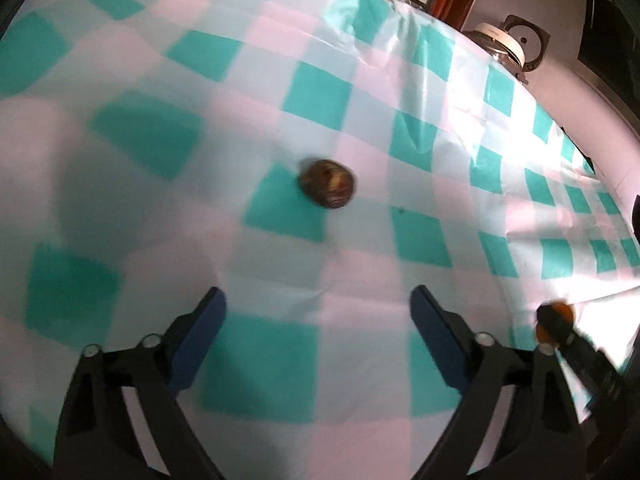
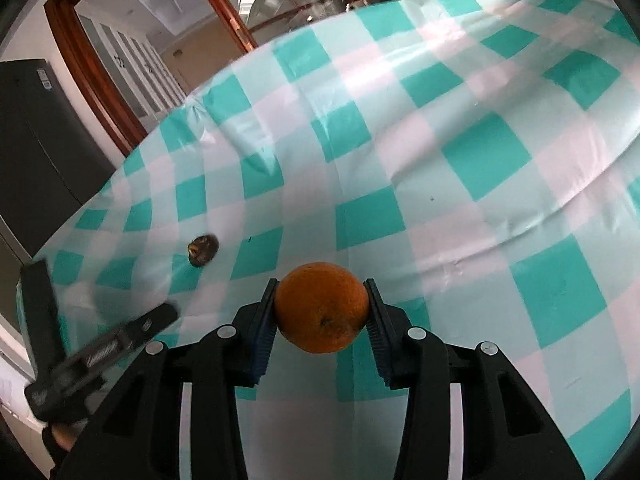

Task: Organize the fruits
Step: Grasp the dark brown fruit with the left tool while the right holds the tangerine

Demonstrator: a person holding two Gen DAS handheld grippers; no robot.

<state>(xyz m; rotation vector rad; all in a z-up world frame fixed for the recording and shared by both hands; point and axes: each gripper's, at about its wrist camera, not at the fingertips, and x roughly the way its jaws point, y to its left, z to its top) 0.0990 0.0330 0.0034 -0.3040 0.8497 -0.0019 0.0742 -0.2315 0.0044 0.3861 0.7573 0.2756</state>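
Observation:
A small brown, dark-mottled fruit (image 1: 328,184) lies on the teal-and-white checked tablecloth (image 1: 160,80), blurred in the left wrist view. My left gripper (image 1: 318,296) stands open a little short of it, with nothing between its blue pads. The same fruit (image 2: 203,250) shows in the right wrist view, far left, just beyond the left gripper (image 2: 104,292). My right gripper (image 2: 321,284) is shut on an orange (image 2: 322,308), both pads pressing its sides above the cloth. The right gripper (image 1: 554,320) with the orange also shows at the left view's lower right.
A white-lidded metal appliance (image 1: 508,42) stands past the table's far edge. A wooden glazed door frame (image 2: 100,80) and a dark cabinet (image 2: 40,140) lie beyond the cloth's left edge. The cloth (image 2: 480,140) has creases and ripples.

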